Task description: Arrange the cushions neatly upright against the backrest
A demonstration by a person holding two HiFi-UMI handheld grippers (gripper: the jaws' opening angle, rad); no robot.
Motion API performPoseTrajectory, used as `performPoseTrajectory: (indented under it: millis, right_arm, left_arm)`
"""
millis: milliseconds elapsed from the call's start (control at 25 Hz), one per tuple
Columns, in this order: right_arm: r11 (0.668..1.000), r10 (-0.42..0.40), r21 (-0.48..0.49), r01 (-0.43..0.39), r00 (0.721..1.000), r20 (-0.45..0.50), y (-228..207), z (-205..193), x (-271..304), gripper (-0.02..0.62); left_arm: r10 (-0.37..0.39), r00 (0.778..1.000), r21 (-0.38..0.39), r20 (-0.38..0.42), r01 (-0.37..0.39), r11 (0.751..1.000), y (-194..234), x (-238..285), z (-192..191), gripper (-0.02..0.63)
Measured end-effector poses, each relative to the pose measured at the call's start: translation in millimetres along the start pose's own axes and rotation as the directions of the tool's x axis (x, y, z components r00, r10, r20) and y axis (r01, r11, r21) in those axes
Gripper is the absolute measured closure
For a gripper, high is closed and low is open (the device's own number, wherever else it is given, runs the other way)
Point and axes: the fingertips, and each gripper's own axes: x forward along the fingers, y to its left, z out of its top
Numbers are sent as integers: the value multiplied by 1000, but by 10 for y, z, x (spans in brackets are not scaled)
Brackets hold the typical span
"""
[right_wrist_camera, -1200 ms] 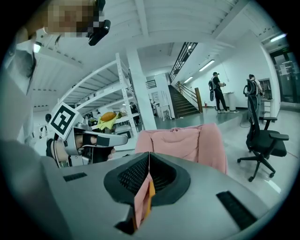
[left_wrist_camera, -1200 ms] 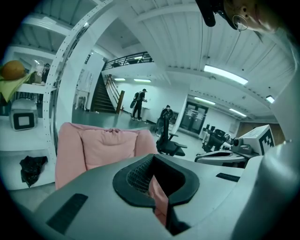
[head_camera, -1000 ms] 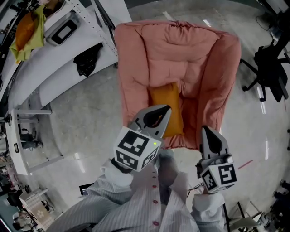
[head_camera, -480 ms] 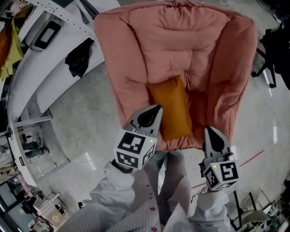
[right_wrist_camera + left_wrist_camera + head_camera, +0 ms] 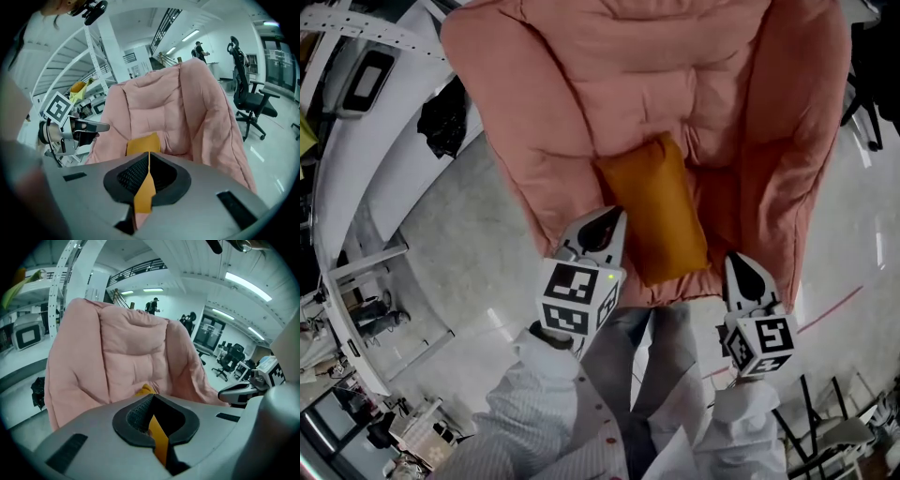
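Left hand-held gripper is clenched and empty at the seat's front left corner, just beside the orange cushion. Right hand-held gripper is clenched too, empty, at the front right corner. Cushion lies flat along the seat of the pink armchair, near end at the front edge, far end at the foot of the backrest. White worktop lies beyond, left.
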Motion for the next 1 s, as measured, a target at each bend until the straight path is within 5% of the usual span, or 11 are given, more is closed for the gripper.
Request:
performPoseTrajectory:
  millis: [440, 760, 1000]
  right_arm:
    - [991, 72, 125, -50, 982, -176, -160, -973, 490, 580]
    - [988, 87, 145, -53, 967, -240, -233, -1347, 669, 574]
    - [982, 119, 175, -70, 950, -288, -255, -1608, 764, 497]
  left_arm:
    - [14, 997, 22, -79, -12, 1000, 274, 453, -377, 592]
    - [12, 994, -5, -105, -12, 1000, 419, 697, -504, 472]
    - [32, 991, -27, -131, -36, 999, 591, 937, -546, 400]
